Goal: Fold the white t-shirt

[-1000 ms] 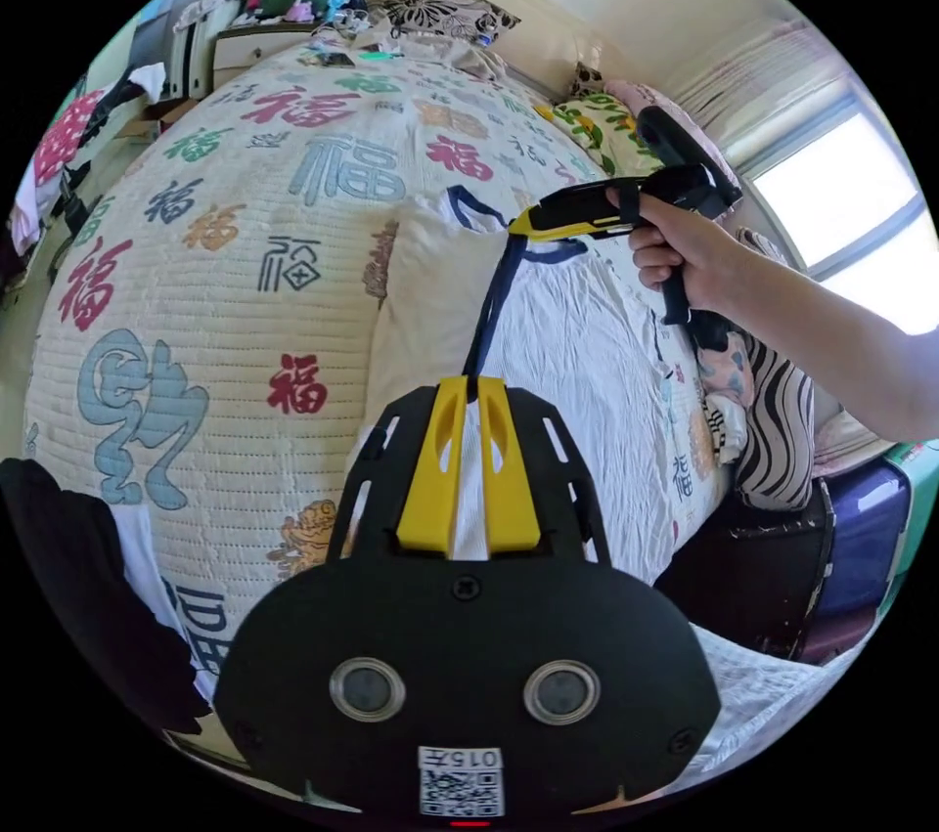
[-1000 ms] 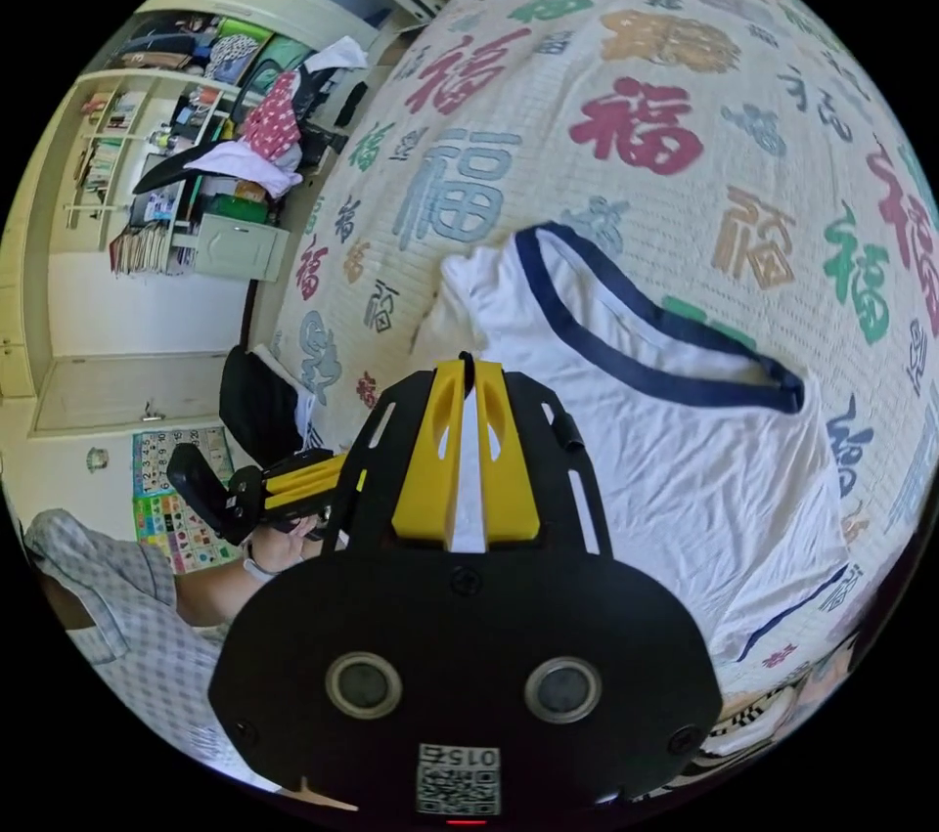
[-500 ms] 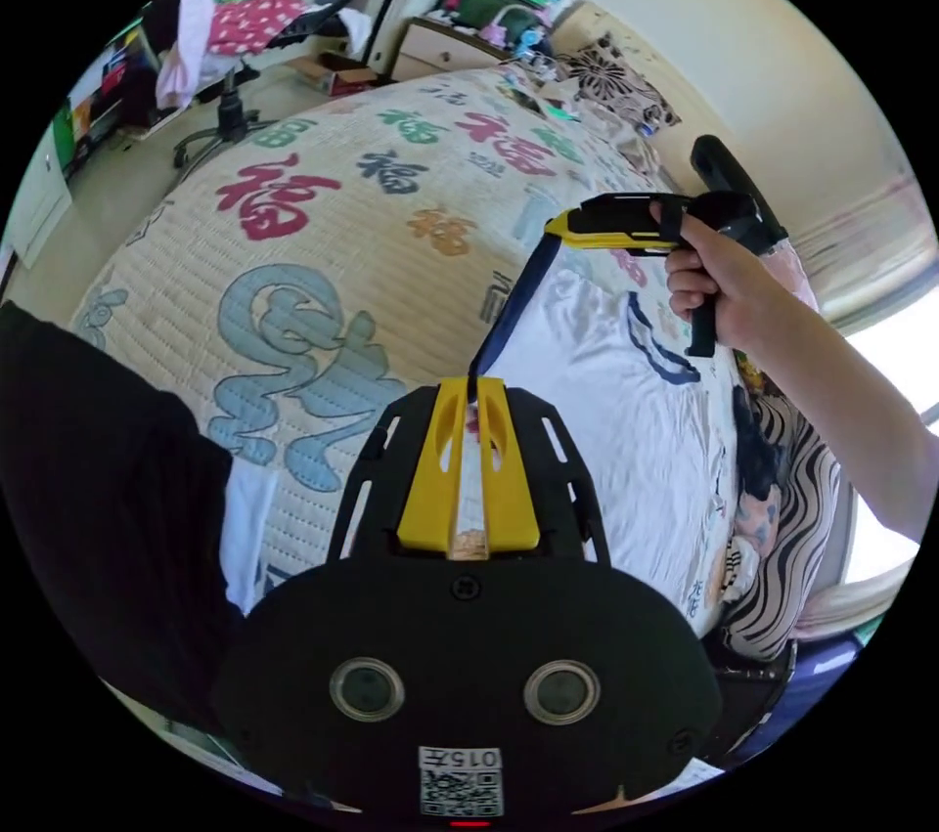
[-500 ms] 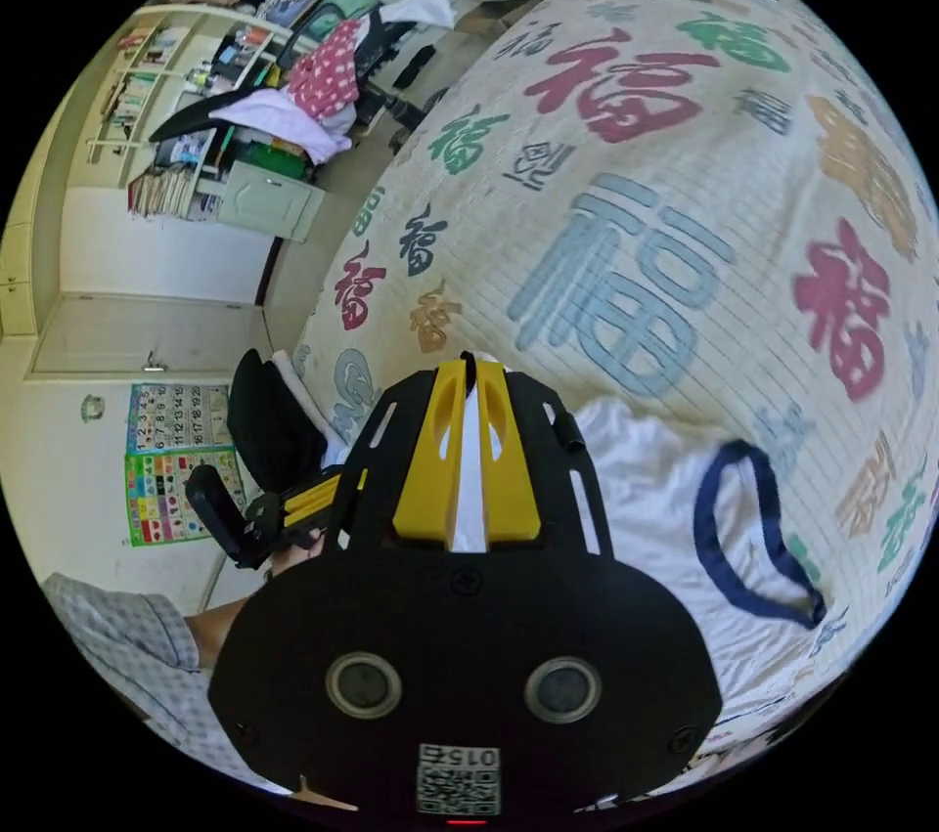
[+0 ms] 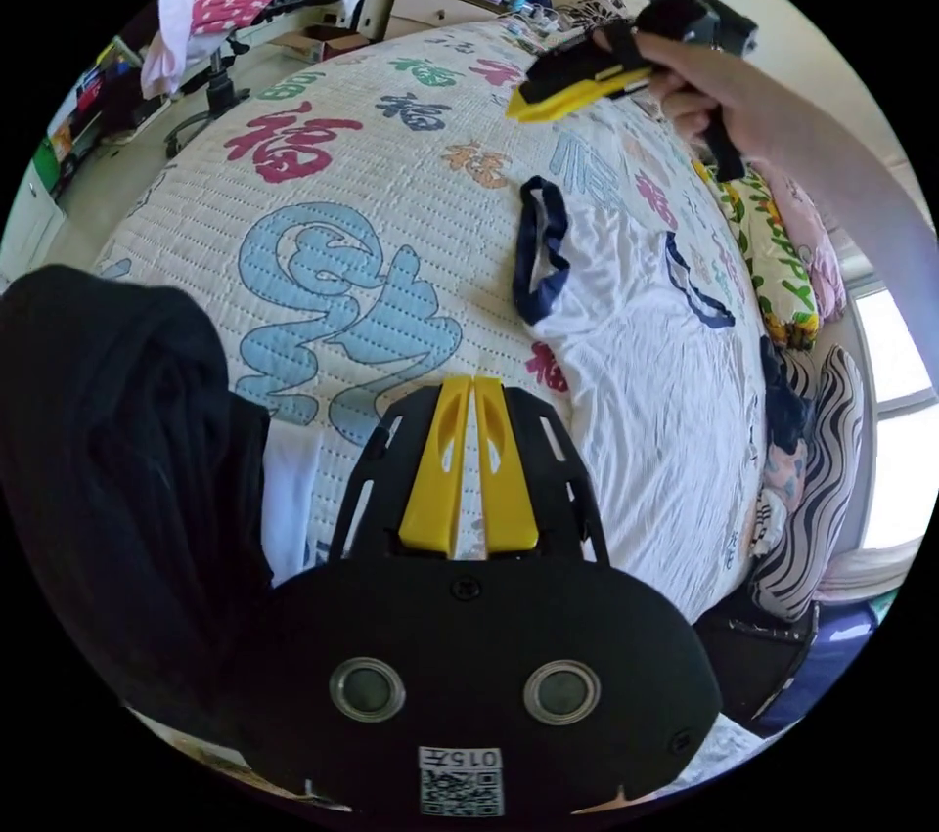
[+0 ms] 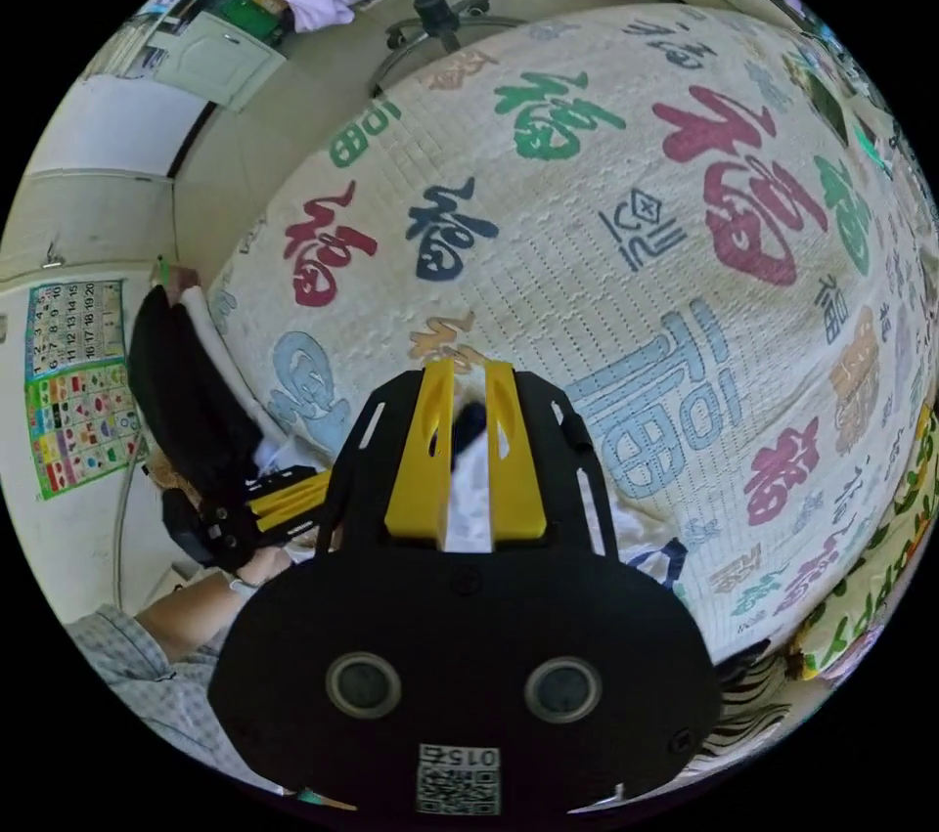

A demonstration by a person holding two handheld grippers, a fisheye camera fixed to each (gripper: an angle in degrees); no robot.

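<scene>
On the bed (image 5: 323,187), over its quilted cover printed with coloured characters, the white t-shirt (image 5: 636,353) lies spread and rumpled, its navy collar (image 5: 541,250) slack in a loop toward the middle of the cover. Half a second ago that collar was stretched taut between the two grippers; now it rests on the cover and neither gripper holds it.

The left gripper (image 5: 472,379) hangs above the near part of the bed with its yellow jaws pressed together on nothing, the cover's print showing past their tips. A moment ago the navy trim was pinched at those tips.

In the left gripper view the right gripper (image 5: 521,104) is lifted clear of the shirt, above the far part of the bed, held in a hand (image 5: 699,84); earlier it was low at the collar. In its own view the right gripper (image 6: 464,370) has its jaws spread a little, with white cloth (image 6: 471,504) and a dark bit seen through the gap below, not clamped.

A dark garment (image 5: 108,441) hangs over the bed's near edge. Striped and floral pillows (image 5: 802,402) lie along the far side of the shirt.
</scene>
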